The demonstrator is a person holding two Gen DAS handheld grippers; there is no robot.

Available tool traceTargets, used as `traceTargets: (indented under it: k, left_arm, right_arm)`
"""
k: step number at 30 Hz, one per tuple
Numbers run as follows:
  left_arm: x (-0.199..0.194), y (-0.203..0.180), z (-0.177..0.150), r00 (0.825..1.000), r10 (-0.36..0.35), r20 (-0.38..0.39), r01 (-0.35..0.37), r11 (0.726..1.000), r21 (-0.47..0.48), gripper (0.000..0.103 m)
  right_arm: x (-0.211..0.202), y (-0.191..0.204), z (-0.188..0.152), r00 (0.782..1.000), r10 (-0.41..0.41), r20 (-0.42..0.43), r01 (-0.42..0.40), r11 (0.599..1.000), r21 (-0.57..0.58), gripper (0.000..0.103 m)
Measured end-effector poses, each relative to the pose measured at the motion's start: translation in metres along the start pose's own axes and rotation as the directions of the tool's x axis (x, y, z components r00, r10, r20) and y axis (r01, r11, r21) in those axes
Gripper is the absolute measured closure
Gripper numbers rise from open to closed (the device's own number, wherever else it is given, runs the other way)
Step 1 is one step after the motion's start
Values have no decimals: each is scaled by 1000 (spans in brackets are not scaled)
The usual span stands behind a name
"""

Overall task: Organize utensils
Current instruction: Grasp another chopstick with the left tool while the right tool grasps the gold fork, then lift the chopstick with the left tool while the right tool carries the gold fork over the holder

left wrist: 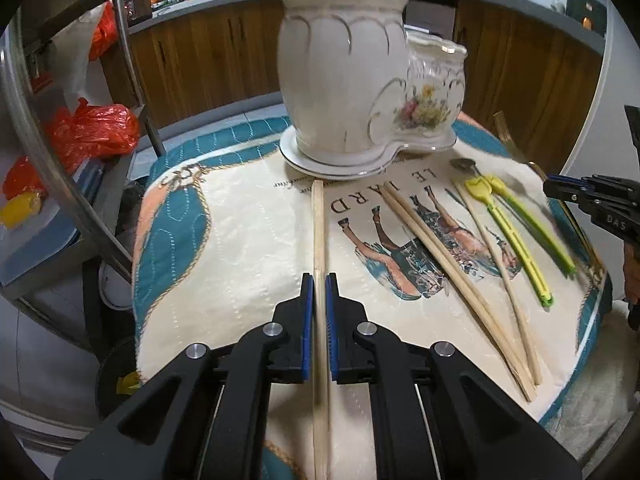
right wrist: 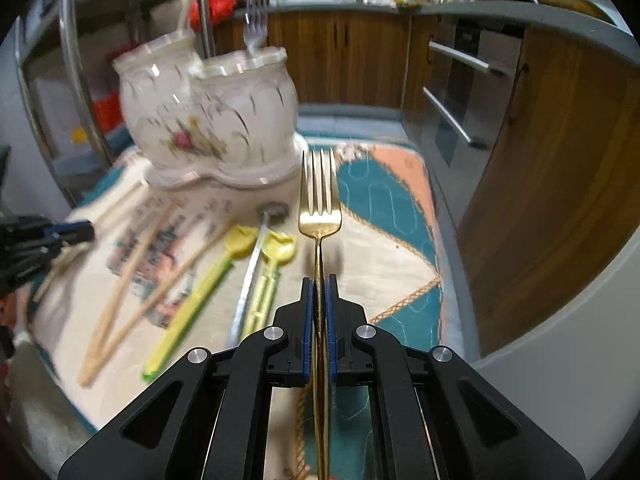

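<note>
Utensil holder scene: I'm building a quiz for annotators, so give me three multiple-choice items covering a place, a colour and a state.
1. Where does the silver fork stand?
A. in the ceramic holder
B. on the cloth
C. on the counter

2. What colour is the fork held by the right gripper?
A. black
B. gold
C. red

3. The left gripper is:
A. wide open
B. shut on a wooden chopstick
C. out of view

Answers:
A, the silver fork rises from the ceramic holder.
B, the right gripper clamps a gold fork.
B, the left gripper pinches the wooden chopstick.
</note>
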State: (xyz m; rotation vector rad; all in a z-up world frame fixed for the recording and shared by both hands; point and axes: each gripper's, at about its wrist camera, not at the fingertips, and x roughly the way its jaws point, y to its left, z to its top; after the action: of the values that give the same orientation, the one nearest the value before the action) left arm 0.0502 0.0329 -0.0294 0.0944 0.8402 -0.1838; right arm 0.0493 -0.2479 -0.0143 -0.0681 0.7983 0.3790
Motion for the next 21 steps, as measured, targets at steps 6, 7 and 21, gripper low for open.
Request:
traceTargets:
  k: [6, 7, 21]
  left_arm:
    - [-29, 10, -1, 991, -22, 130, 27, 999, -39, 97]
    - [-37, 12, -1, 984, -27, 176, 37, 998, -49, 97]
    - [-87, 27, 24, 840, -28, 542, 86, 993, -82, 97]
  right_arm:
    - [-35, -5, -4, 988, 42, 148, -46, 999, 29, 96]
    - [-43, -4, -6, 982, 47, 185, -53, 998, 30, 96]
    - [-77, 18, 20, 873, -3, 488, 36, 998, -58, 96]
